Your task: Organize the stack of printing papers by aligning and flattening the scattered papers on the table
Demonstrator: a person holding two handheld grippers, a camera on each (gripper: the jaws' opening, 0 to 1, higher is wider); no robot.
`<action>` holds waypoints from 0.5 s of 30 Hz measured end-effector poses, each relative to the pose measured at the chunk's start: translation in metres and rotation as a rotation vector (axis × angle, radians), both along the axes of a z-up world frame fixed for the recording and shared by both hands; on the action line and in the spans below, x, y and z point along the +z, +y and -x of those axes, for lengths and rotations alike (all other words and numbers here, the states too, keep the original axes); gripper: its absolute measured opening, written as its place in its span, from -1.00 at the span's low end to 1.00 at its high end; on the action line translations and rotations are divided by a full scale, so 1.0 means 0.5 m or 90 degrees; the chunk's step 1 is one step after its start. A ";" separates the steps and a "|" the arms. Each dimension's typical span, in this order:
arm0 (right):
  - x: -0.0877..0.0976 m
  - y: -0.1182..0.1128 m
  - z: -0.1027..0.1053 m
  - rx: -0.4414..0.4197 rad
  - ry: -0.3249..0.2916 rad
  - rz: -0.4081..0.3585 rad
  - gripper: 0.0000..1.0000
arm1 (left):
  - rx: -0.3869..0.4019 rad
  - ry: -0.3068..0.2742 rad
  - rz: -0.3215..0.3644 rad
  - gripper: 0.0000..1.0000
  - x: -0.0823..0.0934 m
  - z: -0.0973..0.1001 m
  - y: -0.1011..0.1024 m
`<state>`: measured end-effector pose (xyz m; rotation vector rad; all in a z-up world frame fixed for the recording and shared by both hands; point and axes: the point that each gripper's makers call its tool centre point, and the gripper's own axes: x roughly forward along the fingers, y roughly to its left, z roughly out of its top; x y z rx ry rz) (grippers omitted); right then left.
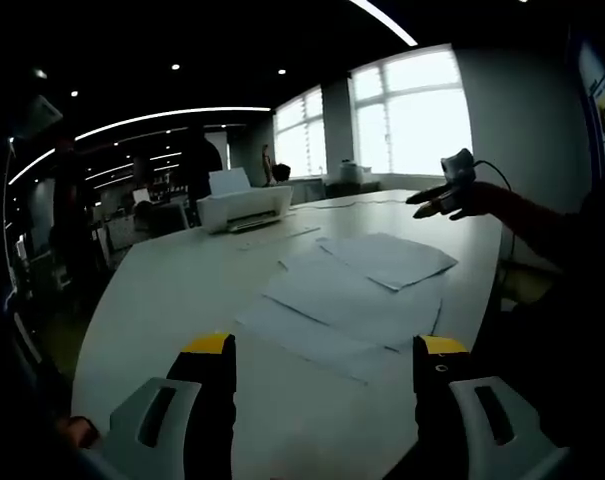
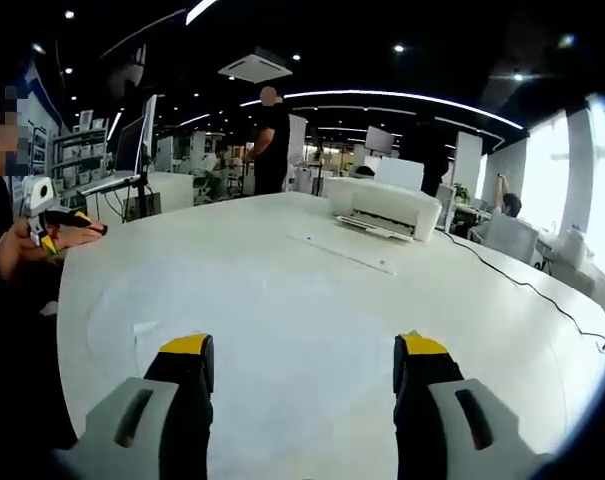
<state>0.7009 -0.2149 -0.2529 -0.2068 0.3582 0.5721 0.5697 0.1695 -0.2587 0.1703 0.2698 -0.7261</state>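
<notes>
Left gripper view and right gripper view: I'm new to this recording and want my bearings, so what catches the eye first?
Several loose white paper sheets lie overlapping and askew on the big pale rounded table, ahead of the open yellow-tipped left gripper. A boxy white printer sits at the table's far side, beyond the open right gripper. Bright windows glow behind the sheets.

In the left gripper view the papers [image 1: 357, 290] overlap, so each lower sheet is partly covered (how many lie there cannot be told). The printer [image 1: 244, 207] is too small for detail. In the right gripper view the cable [image 2: 527, 288] runs off at the right edge.
</notes>
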 end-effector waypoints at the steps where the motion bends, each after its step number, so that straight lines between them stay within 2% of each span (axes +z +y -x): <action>1: 0.001 -0.003 -0.005 -0.002 -0.001 -0.004 0.37 | 0.001 0.000 0.000 0.50 0.000 0.000 0.001; 15: -0.001 -0.029 -0.033 -0.016 -0.005 -0.015 0.41 | 0.001 0.001 0.000 0.50 -0.001 -0.001 -0.001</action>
